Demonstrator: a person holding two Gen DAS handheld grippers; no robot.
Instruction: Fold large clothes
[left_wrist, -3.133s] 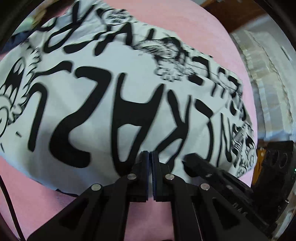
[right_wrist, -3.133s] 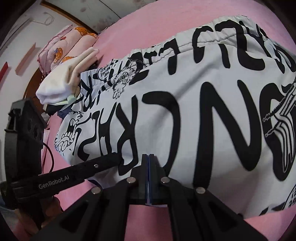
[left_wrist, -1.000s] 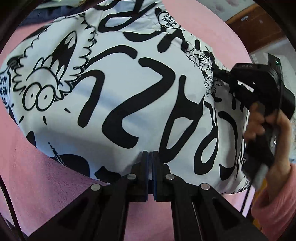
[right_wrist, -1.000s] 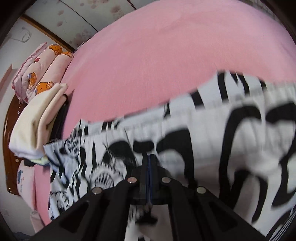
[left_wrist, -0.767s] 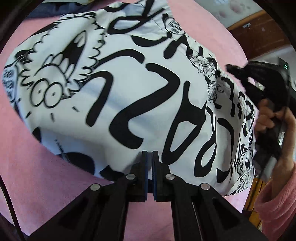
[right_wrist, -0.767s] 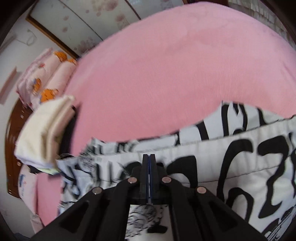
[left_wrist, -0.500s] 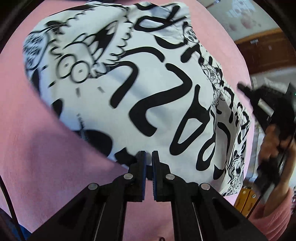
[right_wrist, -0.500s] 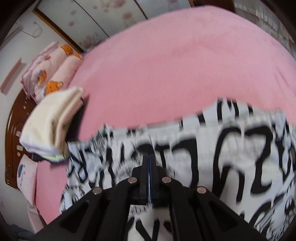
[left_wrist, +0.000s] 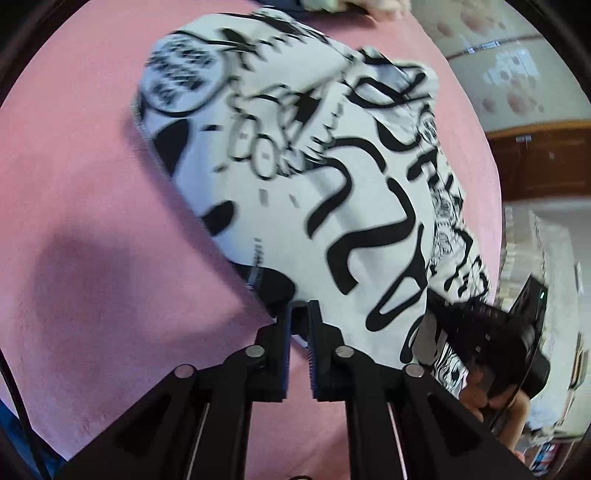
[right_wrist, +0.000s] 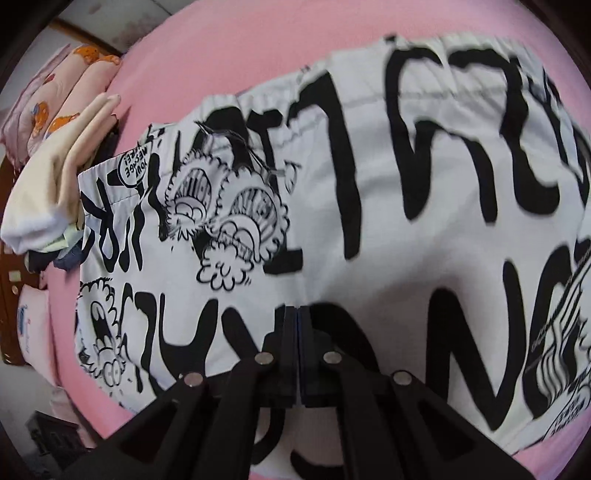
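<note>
Pink bed (left_wrist: 92, 221) filled both views; white garment w/ black print (left_wrist: 332, 184) lay folded on it, roughly centre. In the L wrist view its long axis ran diagonal, from far upper left down to near right, ending by the R gripper (left_wrist: 480, 332) and the person's hand (left_wrist: 480, 391) at the right edge. Near corner of the garment sat right at the L gripper (left_wrist: 299, 314) tips, rest of the cloth ahead and to the right of it, bare bed to the left. L jaws had just been opening, now a narrow gap; a bit of the cloth edge seemed to sit in the gap, but whether the pads pressed on it I couldn't tell, view blurred. R wrist view: garment (right_wrist: 369, 221) spread wide left to right under the R gripper (right_wrist: 297, 310), jaws fully closed w/ nothing visibly between them, tips over the mid-lower cloth, waistband edge at the far side. Stack of folded clothes (right_wrist: 55, 177) touched the garment's left end; pillows (right_wrist: 55, 92) beyond that. Judgement: next fold or shift hinges on the near corner at the L tips, so L hand is the nearer one for that end; R would have to open and pick an edge first. Risk: thin layered edge, easy to grab only the top ply.
</note>
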